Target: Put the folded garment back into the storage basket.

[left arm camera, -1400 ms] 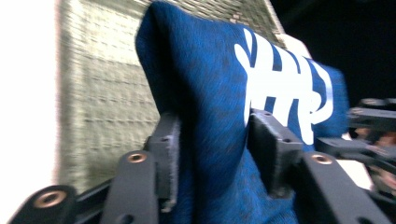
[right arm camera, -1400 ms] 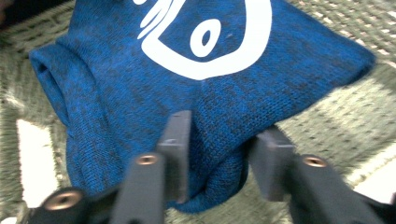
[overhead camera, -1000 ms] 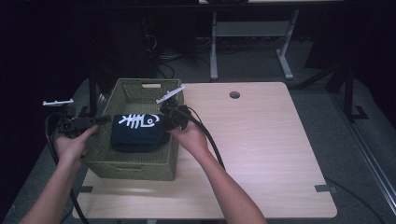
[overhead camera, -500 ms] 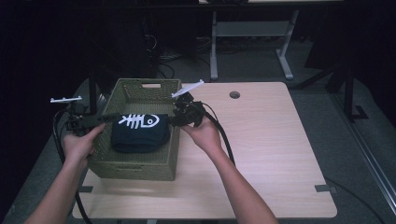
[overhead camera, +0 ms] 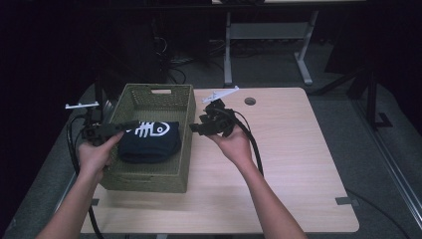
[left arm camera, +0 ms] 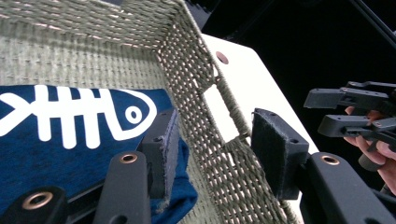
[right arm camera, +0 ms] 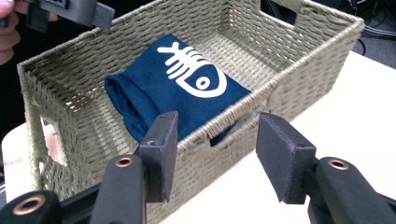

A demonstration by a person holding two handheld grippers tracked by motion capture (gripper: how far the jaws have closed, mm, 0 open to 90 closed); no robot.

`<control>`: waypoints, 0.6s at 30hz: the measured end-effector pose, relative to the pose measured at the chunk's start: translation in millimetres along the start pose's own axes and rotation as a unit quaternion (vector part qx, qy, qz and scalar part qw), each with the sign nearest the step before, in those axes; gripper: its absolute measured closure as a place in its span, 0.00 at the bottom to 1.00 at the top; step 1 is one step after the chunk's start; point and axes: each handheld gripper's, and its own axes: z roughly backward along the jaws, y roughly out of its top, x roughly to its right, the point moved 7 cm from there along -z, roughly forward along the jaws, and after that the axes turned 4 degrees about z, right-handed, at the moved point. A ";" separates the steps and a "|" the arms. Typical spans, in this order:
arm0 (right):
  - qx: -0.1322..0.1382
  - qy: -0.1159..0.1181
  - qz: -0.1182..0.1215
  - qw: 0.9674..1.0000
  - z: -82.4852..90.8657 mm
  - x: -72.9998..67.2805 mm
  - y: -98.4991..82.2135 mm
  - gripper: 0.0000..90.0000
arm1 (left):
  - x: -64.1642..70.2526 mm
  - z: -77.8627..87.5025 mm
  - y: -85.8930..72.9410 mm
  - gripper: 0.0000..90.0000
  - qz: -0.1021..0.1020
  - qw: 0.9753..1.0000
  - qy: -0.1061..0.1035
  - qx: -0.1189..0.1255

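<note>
Both hands have drawn back from the folded shirt point(overhead camera: 149, 142), now lying inside the basket point(overhead camera: 184, 149); left gripper point(overhead camera: 127, 127) and right gripper point(overhead camera: 195, 127) jaws just opened, empty; placing looks done

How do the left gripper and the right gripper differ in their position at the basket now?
The left gripper reaches over the basket, above the folded navy cloth; the right gripper hangs outside the basket, over the table. Both stand open and hold nothing, their jaws having just been opening.

A light wooden table point(overhead camera: 298, 164) carries a woven basket point(overhead camera: 185, 115) at its left side.
</note>
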 end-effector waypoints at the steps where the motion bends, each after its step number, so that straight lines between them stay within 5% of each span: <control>1: 0.001 0.000 -0.004 1.000 2.0 0.8 -1.1 0.52 | 1.9 -1.1 -0.3 0.57 -0.003 1.000 -0.001 -0.001; 18: 0.004 -0.013 -0.022 1.000 27.5 23.6 -25.2 0.46 | 39.7 -28.7 -6.2 0.54 -0.033 0.999 -0.028 -0.018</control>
